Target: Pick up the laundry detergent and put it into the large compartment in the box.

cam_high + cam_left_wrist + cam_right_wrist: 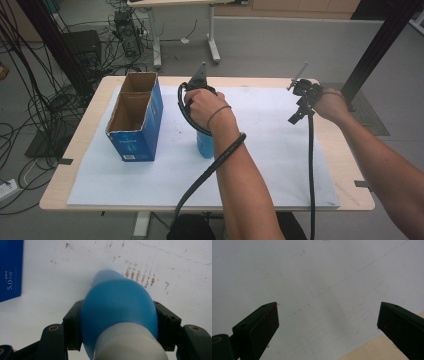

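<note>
A blue bottle [117, 300] with a white cap end [130, 342] sits between the jaws of my left gripper [117, 322], which is shut on its body. From above, the bottle [205, 145] stands on the white sheet under the left hand, mostly hidden by hand and wrist, with the left gripper [199, 100] held over it. My right gripper [301, 106] hovers near the table's far right corner. Its jaws stand wide open in the right gripper view [328, 322], nothing between them, only the white sheet below.
An open blue cardboard box [136, 117] with two compartments stands at the left of the white sheet [150, 180]; its side [10, 270] appears at the left in the left gripper view. The wooden table edge [372, 350] lies close to the right gripper. Cables trail off the near edge.
</note>
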Available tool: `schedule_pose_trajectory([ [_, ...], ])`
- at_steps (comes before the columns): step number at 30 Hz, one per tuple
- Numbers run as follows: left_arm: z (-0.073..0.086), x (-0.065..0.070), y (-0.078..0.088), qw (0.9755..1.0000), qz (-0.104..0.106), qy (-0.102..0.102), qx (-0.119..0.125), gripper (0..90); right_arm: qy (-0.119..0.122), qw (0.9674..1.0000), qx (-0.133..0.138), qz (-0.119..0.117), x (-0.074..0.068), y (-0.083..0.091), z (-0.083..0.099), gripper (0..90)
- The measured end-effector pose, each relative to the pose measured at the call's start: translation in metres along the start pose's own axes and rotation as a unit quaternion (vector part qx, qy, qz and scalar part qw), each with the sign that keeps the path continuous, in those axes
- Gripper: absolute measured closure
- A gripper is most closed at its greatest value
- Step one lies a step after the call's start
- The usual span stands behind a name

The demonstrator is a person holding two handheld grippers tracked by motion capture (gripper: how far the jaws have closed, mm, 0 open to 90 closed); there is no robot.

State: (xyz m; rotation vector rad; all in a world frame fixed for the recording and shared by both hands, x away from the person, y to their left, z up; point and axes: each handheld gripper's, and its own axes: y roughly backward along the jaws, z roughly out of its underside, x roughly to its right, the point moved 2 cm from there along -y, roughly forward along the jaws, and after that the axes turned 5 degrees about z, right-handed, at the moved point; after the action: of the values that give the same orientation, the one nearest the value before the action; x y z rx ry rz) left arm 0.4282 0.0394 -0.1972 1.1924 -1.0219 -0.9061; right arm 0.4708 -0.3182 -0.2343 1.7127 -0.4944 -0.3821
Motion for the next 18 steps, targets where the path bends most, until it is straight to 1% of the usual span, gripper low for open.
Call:
schedule_pose_trajectory([
  [9,-0.0015,0.0001,-0.0004,1.0000,0.000,-0.001,-0.003,37.0,0.001,1.0000,0.001,-0.001,-0.0004,-0.0006,-0.0004,3.8],
  [12,-0.0023,0.0002,-0.0005,1.0000,-0.001,-0.003,-0.005,37.0,0.000,1.0000,0.000,-0.001,0.0000,-0.0008,-0.0001,3.8],
  [14,-0.0031,0.0002,-0.0003,0.9999,-0.003,-0.010,-0.007,37.0,-0.002,1.0000,0.001,-0.002,0.0006,-0.0008,0.0009,3.7],
  [18,-0.0023,0.0006,-0.0003,0.9999,-0.004,-0.011,-0.005,37.0,-0.004,1.0000,0.003,-0.002,0.0005,-0.0009,0.0021,3.7],
])
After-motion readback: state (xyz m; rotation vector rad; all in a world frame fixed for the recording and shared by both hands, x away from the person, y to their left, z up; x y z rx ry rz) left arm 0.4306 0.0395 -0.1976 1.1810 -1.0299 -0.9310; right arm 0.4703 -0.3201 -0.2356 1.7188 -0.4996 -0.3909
